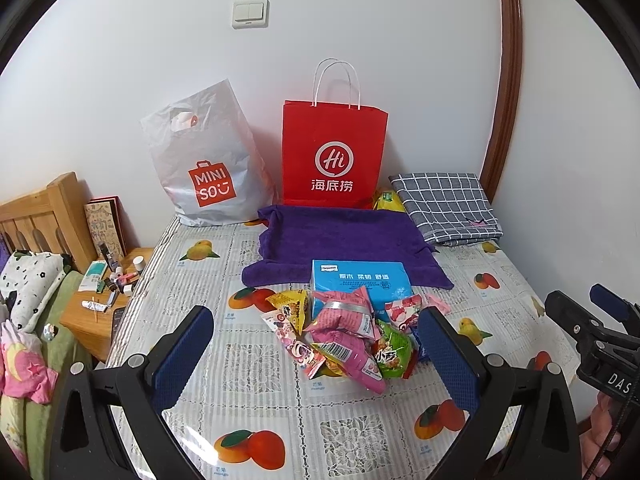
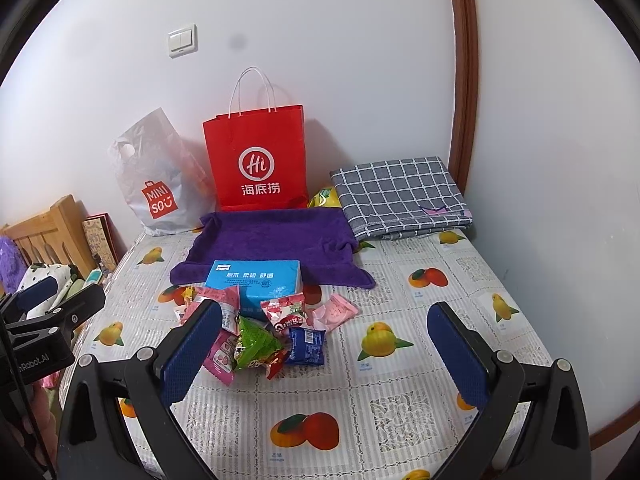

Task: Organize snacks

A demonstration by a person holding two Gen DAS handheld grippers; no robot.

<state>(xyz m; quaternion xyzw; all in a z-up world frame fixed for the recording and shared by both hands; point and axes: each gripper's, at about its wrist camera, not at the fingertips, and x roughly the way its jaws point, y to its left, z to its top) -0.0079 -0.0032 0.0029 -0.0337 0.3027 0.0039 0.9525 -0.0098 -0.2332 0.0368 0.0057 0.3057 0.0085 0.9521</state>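
Between my two tools, on the fruit-print table cover (image 1: 260, 364), lies the snack pile (image 1: 344, 332): pink, green, yellow and blue packets heaped together, touching the near edge of a blue tissue box (image 1: 360, 280). From the pile, a purple towel (image 1: 340, 236) spreads at twelve o'clock, with a red paper bag (image 1: 334, 152) standing behind it against the wall and a grey plastic bag (image 1: 208, 160) at eleven. A folded checked cloth (image 2: 400, 196) sits at one o'clock. My left gripper (image 1: 316, 356) is spread wide and empty, hovering over the pile. My right gripper (image 2: 324, 354) is equally wide, holding nothing, the pile by its left finger.
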